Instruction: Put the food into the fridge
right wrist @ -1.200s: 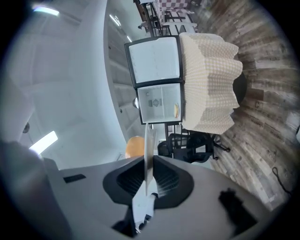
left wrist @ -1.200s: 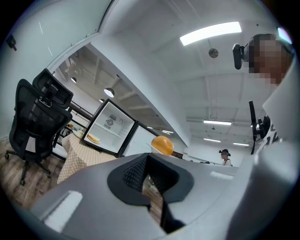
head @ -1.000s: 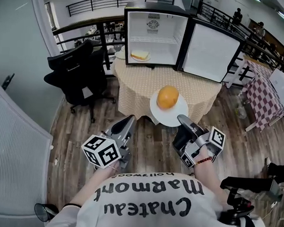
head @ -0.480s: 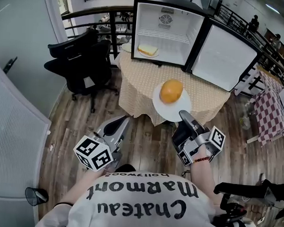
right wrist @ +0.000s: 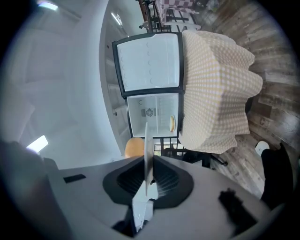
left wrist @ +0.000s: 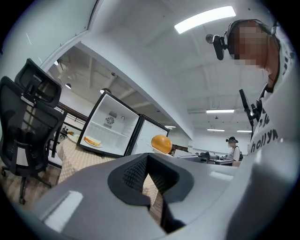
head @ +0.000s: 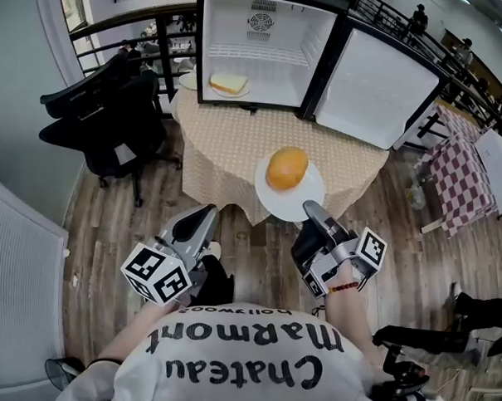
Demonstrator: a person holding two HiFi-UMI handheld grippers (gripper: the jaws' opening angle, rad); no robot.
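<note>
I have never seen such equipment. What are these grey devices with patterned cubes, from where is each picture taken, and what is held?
There is no robot: a person holds a two-jaw tool, a hand-held gripper, in each hand; the cubes belong to them. One picture comes from a camera on the person's head, looking down; the other two from a camera on each tool. The right hand-held gripper pinches the rim of a white plate carrying a round orange food. The left hand-held gripper is shut and empty. Ahead, a table with a checked cloth bears an open fridge with a slice of bread inside.
</note>
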